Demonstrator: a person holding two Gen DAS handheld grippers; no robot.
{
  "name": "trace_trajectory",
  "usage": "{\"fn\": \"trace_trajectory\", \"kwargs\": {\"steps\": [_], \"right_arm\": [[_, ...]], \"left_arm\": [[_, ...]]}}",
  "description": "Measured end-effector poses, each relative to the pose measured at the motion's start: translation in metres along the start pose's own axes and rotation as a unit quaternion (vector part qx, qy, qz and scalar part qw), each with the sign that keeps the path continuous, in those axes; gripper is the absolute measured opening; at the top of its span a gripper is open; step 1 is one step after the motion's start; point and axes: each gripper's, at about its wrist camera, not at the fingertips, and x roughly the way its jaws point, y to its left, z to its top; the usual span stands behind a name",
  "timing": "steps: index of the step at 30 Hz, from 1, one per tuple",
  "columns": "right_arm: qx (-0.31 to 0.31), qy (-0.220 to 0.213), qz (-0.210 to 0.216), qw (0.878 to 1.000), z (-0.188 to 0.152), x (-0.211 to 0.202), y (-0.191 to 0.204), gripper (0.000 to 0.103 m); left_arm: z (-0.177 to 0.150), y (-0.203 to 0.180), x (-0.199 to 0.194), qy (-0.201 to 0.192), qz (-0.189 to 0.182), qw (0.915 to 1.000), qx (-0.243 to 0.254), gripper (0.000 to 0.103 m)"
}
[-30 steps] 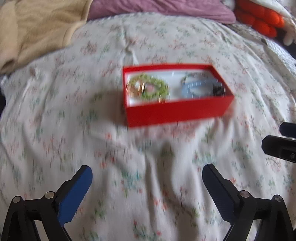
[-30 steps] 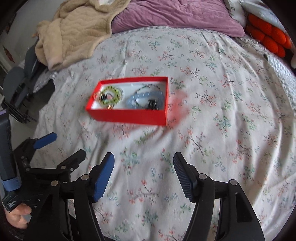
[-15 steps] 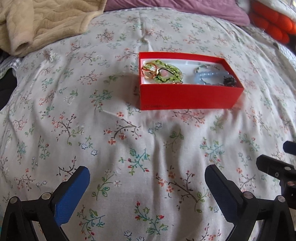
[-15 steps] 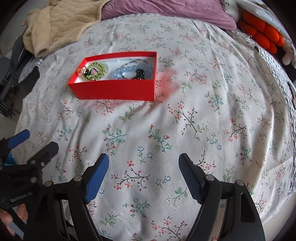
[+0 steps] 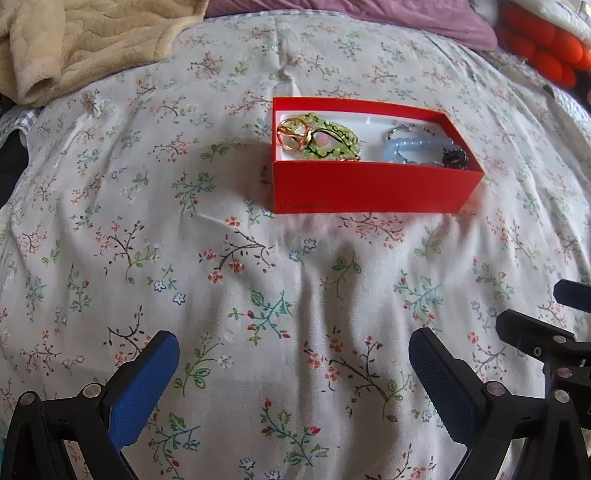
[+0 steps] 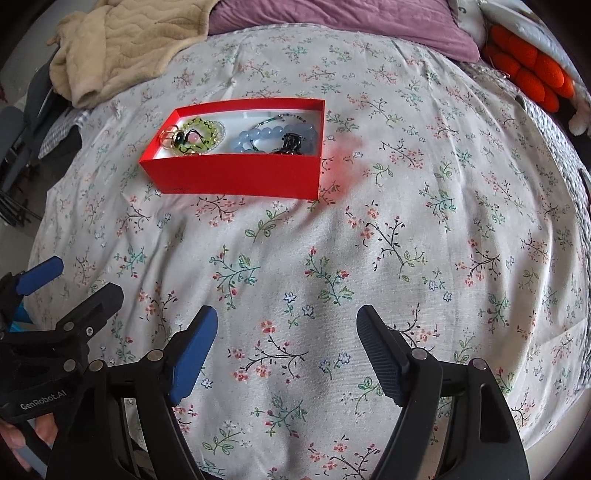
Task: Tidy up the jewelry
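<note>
An open red box (image 5: 369, 188) (image 6: 236, 173) sits on the floral bedspread. It holds a green bead bracelet (image 5: 328, 142) (image 6: 201, 134), a gold ring piece (image 5: 293, 134) (image 6: 168, 138), a light blue bead bracelet (image 5: 415, 146) (image 6: 266, 134) and a small black piece (image 5: 454, 158) (image 6: 291, 142). My left gripper (image 5: 295, 373) is open and empty, well short of the box. My right gripper (image 6: 286, 350) is open and empty, near and to the right of the box. The left gripper also shows at the lower left of the right wrist view (image 6: 55, 310).
A beige blanket (image 5: 74, 44) (image 6: 125, 40) lies at the far left. A purple pillow (image 6: 332, 18) lies at the far edge. An orange plush (image 5: 543, 40) (image 6: 532, 62) sits at the far right. The bed edge drops off at the left (image 6: 33, 155).
Both grippers have pulled back and steadied; the box now sits farther ahead and a little lower in view. Both stay open and empty. The box contents have not moved.
</note>
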Motion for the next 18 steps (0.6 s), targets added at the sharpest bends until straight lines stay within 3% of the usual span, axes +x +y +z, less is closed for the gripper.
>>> {"fn": "trace_trajectory", "kwargs": {"steps": [18], "right_arm": [[0.004,0.004,0.001,1.000,-0.0013,0.0030,-0.0011,0.080]], "left_arm": [[-0.0018,-0.0010,0.0024,0.008,-0.008,0.9999,-0.002,0.102]]}}
